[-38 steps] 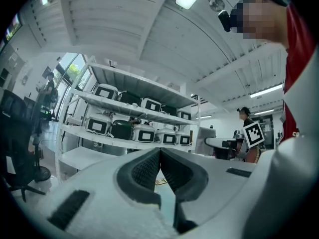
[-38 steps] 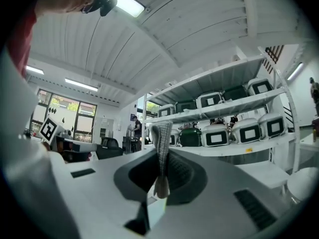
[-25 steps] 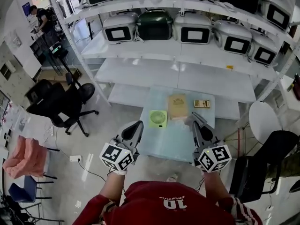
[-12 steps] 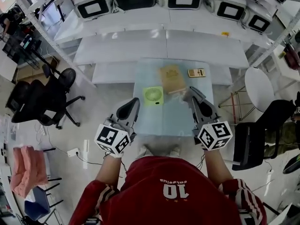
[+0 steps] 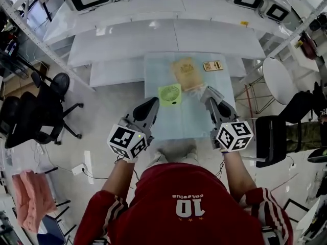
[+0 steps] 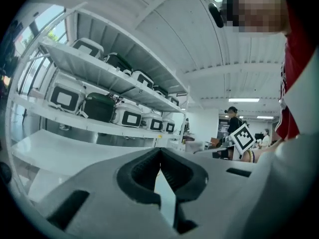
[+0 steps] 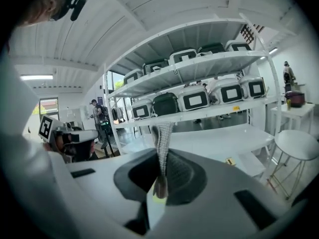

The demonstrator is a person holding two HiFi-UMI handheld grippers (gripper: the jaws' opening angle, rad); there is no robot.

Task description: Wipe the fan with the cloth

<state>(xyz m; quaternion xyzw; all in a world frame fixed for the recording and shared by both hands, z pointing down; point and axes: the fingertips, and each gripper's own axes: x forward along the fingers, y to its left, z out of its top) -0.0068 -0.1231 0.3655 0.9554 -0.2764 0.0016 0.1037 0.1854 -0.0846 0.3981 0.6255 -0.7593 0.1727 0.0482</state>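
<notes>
Both tools hang short of the bench [image 5: 179,129], over its near edge. Left hand-held gripper [image 6: 159,156]: jaws together, nothing in them; right hand-held gripper [image 7: 162,151]: same, closed and empty.

The green fan [image 5: 169,94] lies flat near the bench's middle, grille up; the tan cloth [image 5: 186,73] is just beyond it towards the shelves (corner may touch the fan, can't tell); the calculator [image 5: 212,65] is beside the cloth on the right.

My read: wiping isn't started; the step in hand is fetching the cloth. Open the right jaws before you descend; go for the cloth's right edge and pinch a raised fold, not the flat sheet; stay off the calculator. Bring the left down on the fan's rim to steady it; it looks light and will probably slide under a wipe.
</notes>
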